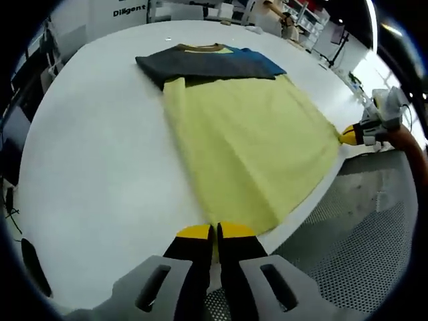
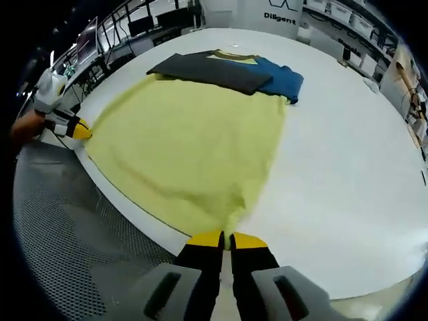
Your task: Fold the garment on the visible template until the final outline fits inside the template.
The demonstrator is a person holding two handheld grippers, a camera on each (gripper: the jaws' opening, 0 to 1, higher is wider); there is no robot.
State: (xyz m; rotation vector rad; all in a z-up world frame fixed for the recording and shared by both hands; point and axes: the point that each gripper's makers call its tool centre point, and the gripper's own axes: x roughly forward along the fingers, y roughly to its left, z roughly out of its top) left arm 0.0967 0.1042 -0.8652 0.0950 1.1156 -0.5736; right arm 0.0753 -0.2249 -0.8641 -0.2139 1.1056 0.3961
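A T-shirt lies flat on the white table, its yellow-green body toward me and its dark grey and blue sleeves folded across the top. My left gripper is shut on one bottom hem corner at the table's near edge. My right gripper is shut on the other hem corner; it also appears at the right of the left gripper view as the right gripper. The left gripper appears at the left of the right gripper view. The shirt body is stretched between them.
A grey perforated floor mat lies below the table's near edge. Desks, shelves and monitors ring the table. A wall panel with lettering stands behind it.
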